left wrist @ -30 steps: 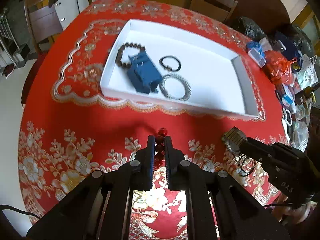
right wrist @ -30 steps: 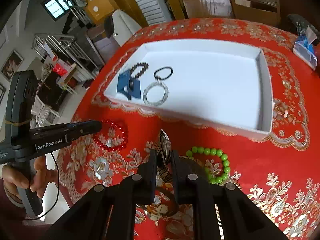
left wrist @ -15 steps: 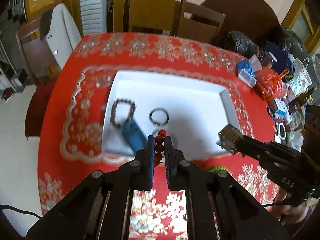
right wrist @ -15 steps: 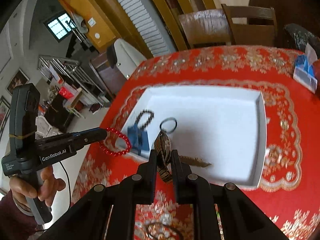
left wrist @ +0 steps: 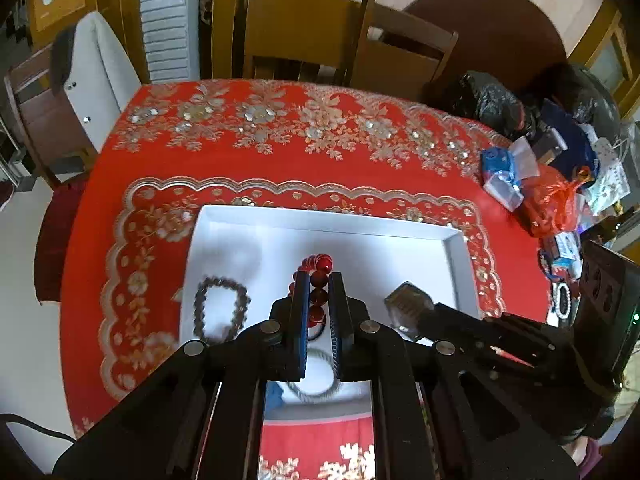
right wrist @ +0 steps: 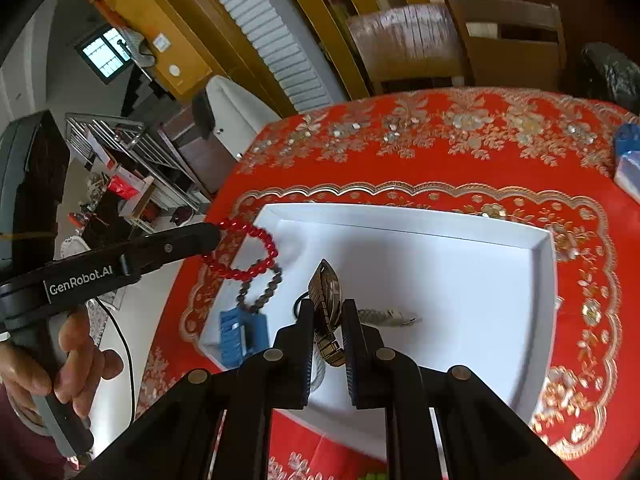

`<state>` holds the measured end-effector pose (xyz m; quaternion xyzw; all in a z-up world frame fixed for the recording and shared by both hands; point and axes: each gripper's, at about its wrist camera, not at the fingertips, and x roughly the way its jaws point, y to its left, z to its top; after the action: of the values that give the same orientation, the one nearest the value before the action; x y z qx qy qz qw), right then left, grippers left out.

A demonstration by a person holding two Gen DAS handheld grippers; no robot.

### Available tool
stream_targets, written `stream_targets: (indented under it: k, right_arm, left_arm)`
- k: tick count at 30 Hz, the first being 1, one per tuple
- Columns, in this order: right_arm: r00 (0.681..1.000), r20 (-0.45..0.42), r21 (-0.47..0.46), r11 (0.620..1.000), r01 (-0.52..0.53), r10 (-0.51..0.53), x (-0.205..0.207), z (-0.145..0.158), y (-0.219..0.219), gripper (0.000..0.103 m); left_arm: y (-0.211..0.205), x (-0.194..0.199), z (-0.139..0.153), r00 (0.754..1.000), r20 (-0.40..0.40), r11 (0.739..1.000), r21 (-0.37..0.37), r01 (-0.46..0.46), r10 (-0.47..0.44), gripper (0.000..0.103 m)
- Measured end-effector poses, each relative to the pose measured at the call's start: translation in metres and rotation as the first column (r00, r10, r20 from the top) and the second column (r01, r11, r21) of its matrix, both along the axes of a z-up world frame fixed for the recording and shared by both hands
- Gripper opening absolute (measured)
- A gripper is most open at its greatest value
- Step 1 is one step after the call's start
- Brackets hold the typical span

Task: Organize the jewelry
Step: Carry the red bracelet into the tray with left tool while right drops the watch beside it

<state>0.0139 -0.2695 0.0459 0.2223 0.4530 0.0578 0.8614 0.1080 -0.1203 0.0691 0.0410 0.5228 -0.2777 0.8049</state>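
A round desk is wearing a red cloth patterned with gold and silver flowers and a scalloped border, and a white tray is sitting in the middle of it. The left gripper is hanging above the tray with its jaws clamped on a red bracelet, whose loop is dangling free over the tray's left edge in the right wrist view. The right gripper is holding a watch pinched between its jaws over the tray's middle, the band trailing down and to the right. Lying in the tray are a dark bracelet, a blue clip near the front left corner, and a silver ring-shaped bracelet partly hidden behind the left jaws. A hand is gripping the left gripper's handle. At the desk's right edge a heap of bags, red, blue and black, is piling up. Wooden chairs are standing at the far side, with a white louvred panel and yellow wooden doors behind them. Off to the left a wire rack and a small window are showing.
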Motion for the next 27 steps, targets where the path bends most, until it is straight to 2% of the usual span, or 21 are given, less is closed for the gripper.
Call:
stream_targets:
  k: [4, 10, 11, 13, 17, 20, 22, 24, 27]
  right_arm:
    - [0.999, -0.034, 0.022, 1.0, -0.016, 0.017, 0.024, -0.018, -0.005, 0.013]
    - [0.995, -0.073, 0.086, 0.995, -0.056, 0.062, 0.063, -0.047, -0.005, 0.012]
    - [0.995, -0.074, 0.103, 0.993, -0.06, 0.068, 0.07, -0.051, -0.005, 0.005]
    - [0.994, -0.078, 0.122, 0.991, -0.062, 0.071, 0.082, -0.057, -0.004, 0.004]
    - [0.992, -0.092, 0.081, 0.994, -0.078, 0.085, 0.097, -0.061, 0.0, 0.004]
    - [0.993, -0.085, 0.064, 0.995, -0.07, 0.076, 0.093, -0.054, -0.004, 0.004]
    - [0.99, -0.102, 0.045, 0.995, -0.091, 0.095, 0.086, -0.052, -0.002, 0.011]
    - [0.988, -0.103, -0.022, 0.993, -0.119, 0.116, 0.076, -0.05, 0.004, 0.037]
    - [0.983, -0.117, -0.098, 0.983, -0.155, 0.143, 0.063, -0.055, 0.012, 0.039]
  left_arm:
    - [-0.013, 0.021, -0.024, 1.0, -0.015, 0.999, 0.048, -0.002, 0.003, 0.008]
    - [0.006, 0.055, -0.063, 0.993, -0.044, 0.983, 0.158, -0.099, 0.107, 0.008]
    - [0.011, 0.06, -0.067, 0.991, -0.044, 0.979, 0.171, -0.114, 0.123, 0.008]
    - [0.019, 0.068, -0.074, 0.987, -0.052, 0.971, 0.193, -0.142, 0.155, 0.008]
    - [0.027, 0.075, -0.082, 0.982, -0.061, 0.964, 0.211, -0.163, 0.179, 0.008]
    - [0.027, 0.072, -0.083, 0.984, -0.045, 0.963, 0.216, -0.159, 0.172, 0.008]
    - [0.026, 0.074, -0.086, 0.985, -0.035, 0.96, 0.229, -0.159, 0.171, 0.008]
    - [0.029, 0.074, -0.09, 0.982, -0.052, 0.959, 0.231, -0.162, 0.179, 0.008]
    - [0.03, 0.079, -0.095, 0.98, -0.079, 0.961, 0.225, -0.161, 0.183, 0.014]
